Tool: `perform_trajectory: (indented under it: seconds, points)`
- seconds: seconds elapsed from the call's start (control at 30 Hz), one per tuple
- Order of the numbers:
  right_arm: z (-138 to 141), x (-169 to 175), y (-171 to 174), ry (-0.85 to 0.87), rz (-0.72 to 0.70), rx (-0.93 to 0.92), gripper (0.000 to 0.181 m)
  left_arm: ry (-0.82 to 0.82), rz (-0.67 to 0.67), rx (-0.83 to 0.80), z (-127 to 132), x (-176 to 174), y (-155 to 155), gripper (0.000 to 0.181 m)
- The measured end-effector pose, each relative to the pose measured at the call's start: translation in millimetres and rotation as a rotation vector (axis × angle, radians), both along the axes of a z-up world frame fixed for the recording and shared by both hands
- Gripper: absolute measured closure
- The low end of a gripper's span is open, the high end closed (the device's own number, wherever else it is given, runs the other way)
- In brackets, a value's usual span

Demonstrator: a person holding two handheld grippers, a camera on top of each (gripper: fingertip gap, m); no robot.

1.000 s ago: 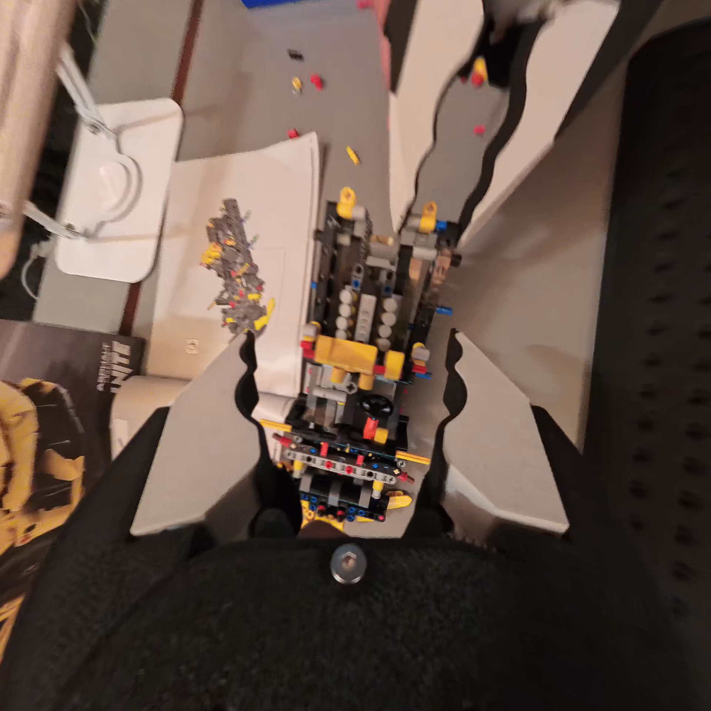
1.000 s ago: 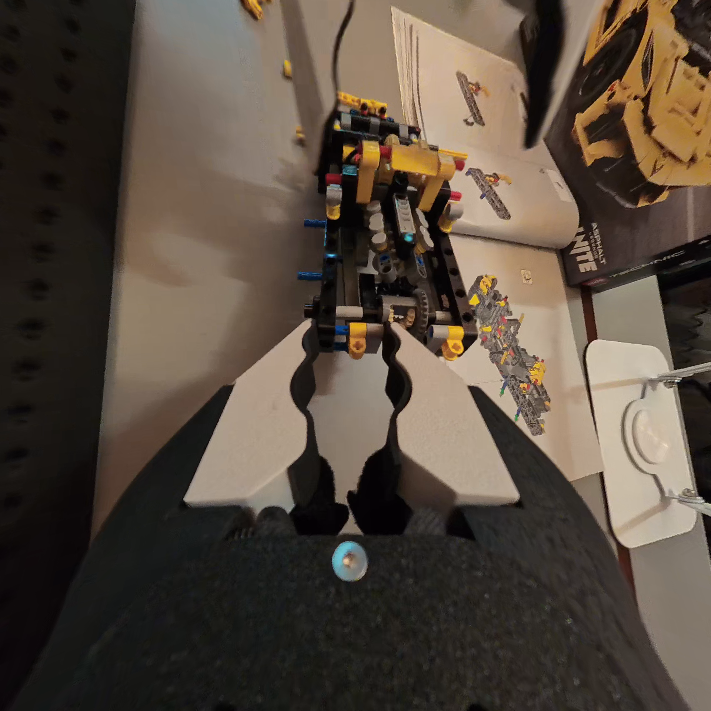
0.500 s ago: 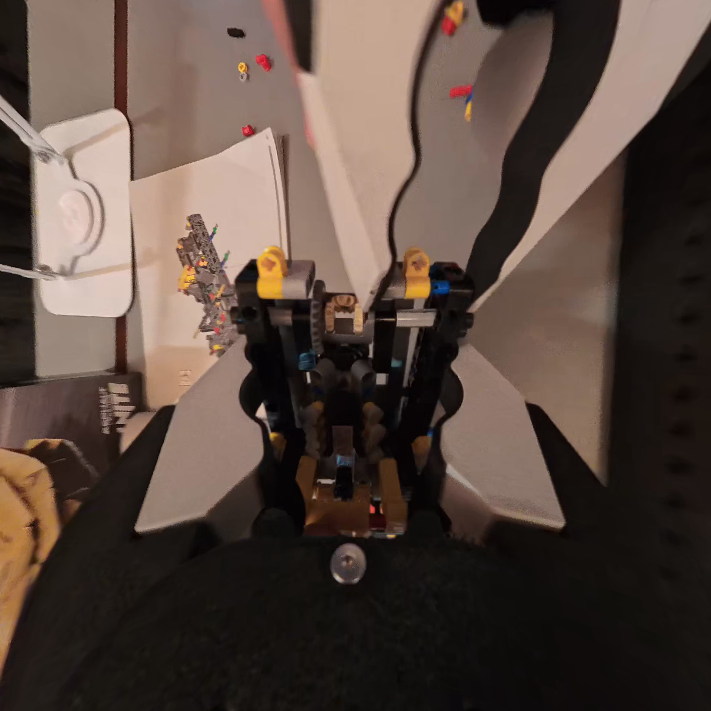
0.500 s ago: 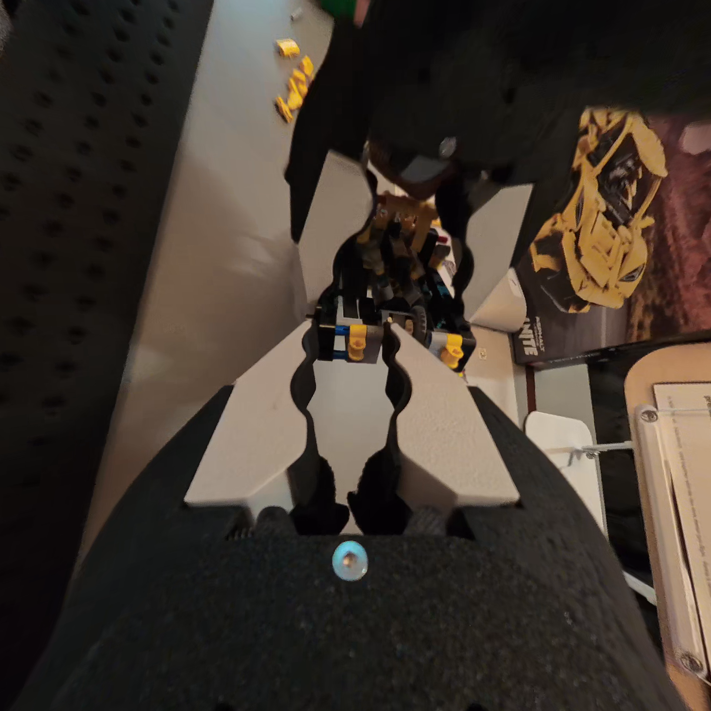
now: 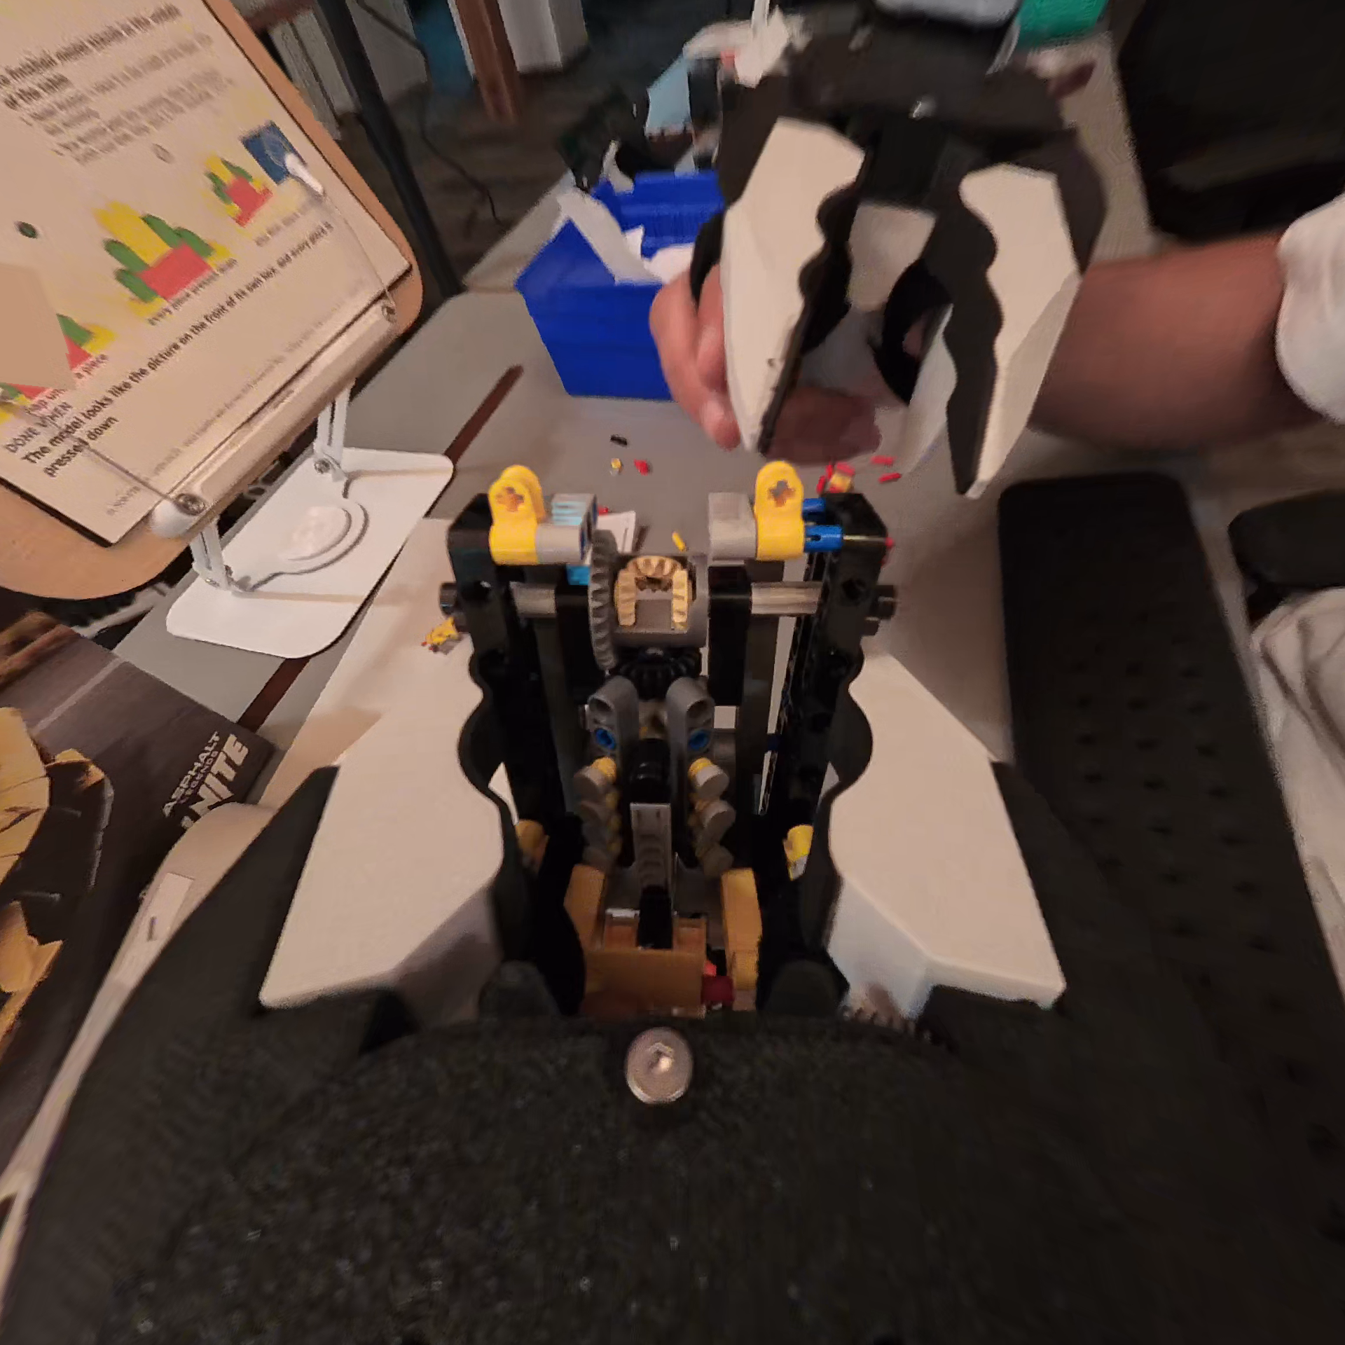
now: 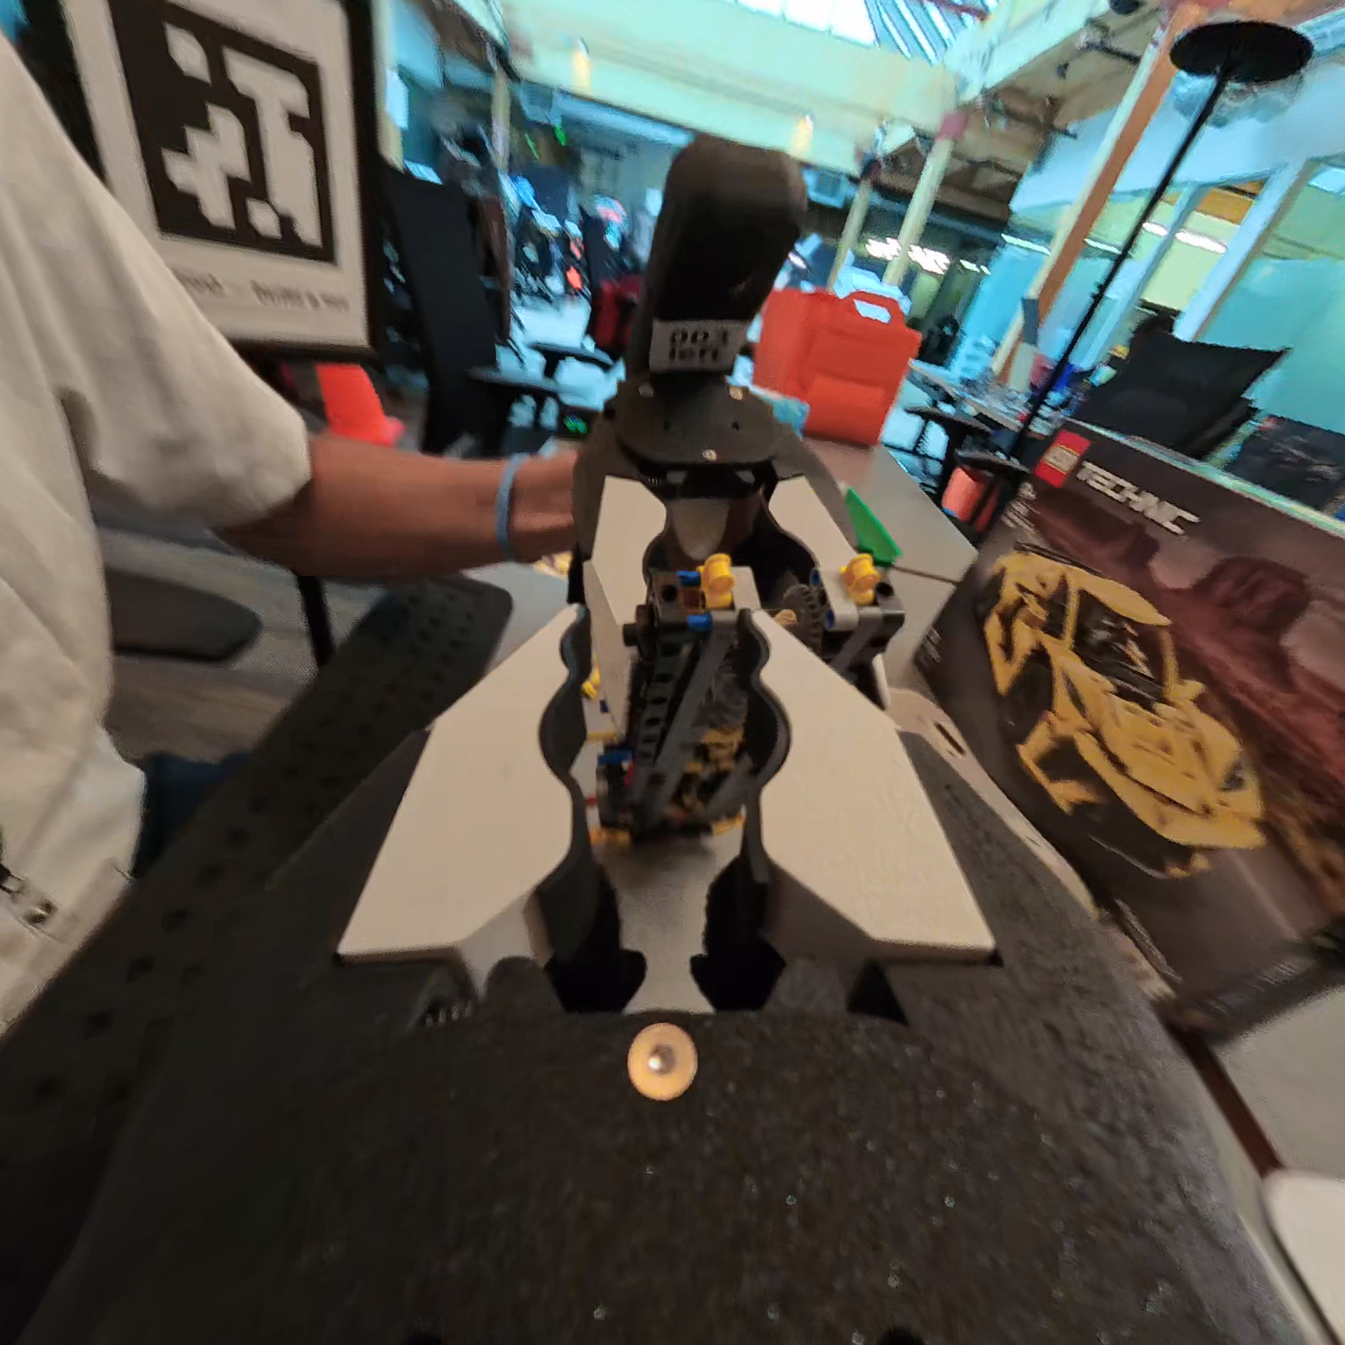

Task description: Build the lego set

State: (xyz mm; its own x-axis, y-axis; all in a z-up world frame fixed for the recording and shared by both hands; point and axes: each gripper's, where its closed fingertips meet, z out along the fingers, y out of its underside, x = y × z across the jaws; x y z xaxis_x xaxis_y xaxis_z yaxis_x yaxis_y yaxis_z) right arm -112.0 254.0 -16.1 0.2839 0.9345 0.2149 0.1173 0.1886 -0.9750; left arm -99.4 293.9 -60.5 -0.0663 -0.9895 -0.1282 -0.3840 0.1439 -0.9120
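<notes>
The black, grey and yellow lego car chassis [image 5: 655,640] stands up off the table between the fingers of my left gripper [image 5: 669,655], which is shut on its two side rails. Its gear end with two yellow connectors points away from me. My right gripper [image 6: 662,629] is open, and its fingers stand either side of one black side rail [image 6: 669,699] at that far end, with no clear contact. In the left wrist view the right gripper [image 5: 870,458] hovers just beyond the chassis top, held by a hand [image 5: 699,364]. The left gripper [image 6: 717,582] faces me in the right wrist view.
The lego box [image 6: 1128,691] stands to one side, also in the left wrist view [image 5: 73,837]. A board with pictures [image 5: 182,255] sits on a white stand [image 5: 313,560]. A blue bin [image 5: 604,291] and loose small pieces [image 5: 859,473] are on the grey table. A black perforated mat [image 5: 1128,728] lies beside it. Across from one pair of fingers to the other is roughly 6 cm.
My left gripper closed on the chassis and lifted it off the table, tipping it upright. My right gripper let go of the chassis end and widened slightly. Both views swung up from the table.
</notes>
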Motion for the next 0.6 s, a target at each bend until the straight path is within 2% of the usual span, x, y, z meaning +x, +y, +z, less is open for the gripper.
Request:
perform_trajectory:
  seconds: [0.1,0.23,0.33,0.6]
  points:
    - [12,-13,7,0.080,0.036,-0.048,0.138,-0.066,-0.010,-0.025,9,-8,-4,0.090]
    - [10,-40,13,0.056,0.084,-0.078,0.135,-0.124,-0.016,-0.042,13,-13,-7,0.090]
    - [5,-55,14,0.029,0.095,-0.068,0.144,-0.130,-0.024,-0.034,13,-13,-10,0.090]
    - [6,-63,15,0.009,0.114,-0.085,0.146,-0.184,-0.015,-0.068,15,-20,-8,0.090]
